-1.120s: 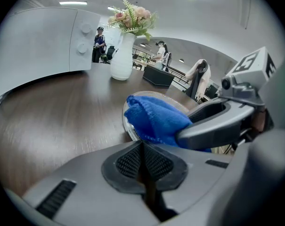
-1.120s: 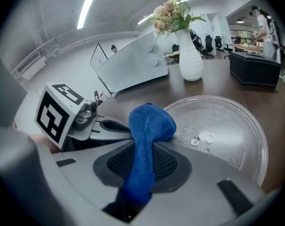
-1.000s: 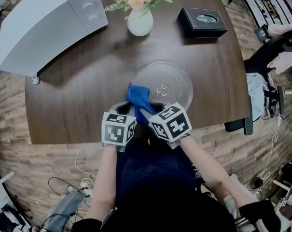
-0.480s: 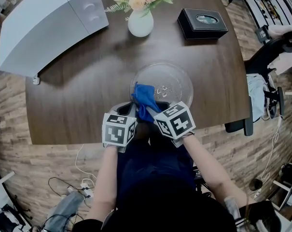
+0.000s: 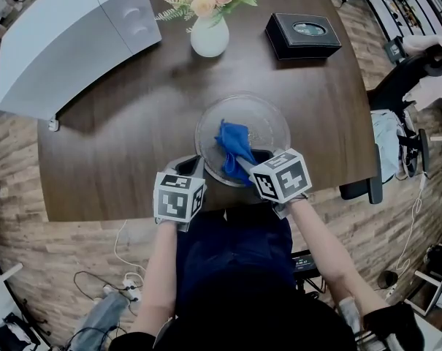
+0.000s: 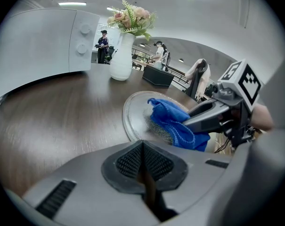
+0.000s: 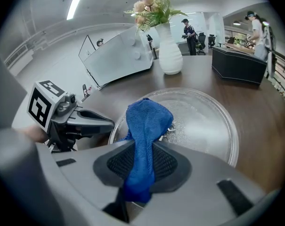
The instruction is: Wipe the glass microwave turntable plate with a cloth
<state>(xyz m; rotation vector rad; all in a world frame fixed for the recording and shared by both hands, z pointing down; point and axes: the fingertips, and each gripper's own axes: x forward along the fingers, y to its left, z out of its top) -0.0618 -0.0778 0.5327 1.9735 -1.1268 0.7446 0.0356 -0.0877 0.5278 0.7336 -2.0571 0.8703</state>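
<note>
Dark wooden table [image 5: 118,145] over plank floor [image 5: 74,240] bears a clear glass turntable plate [image 5: 279,115]. The right gripper [image 7: 141,166] pinches a blue microfibre cloth [image 7: 147,119] onto the plate; the left gripper [image 6: 143,161] is clenched at its near-left rim.

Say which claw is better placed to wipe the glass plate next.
Right. The right claw is shut on the blue cloth, which rests on the glass plate; the left claw is shut on nothing near the rim.
</note>
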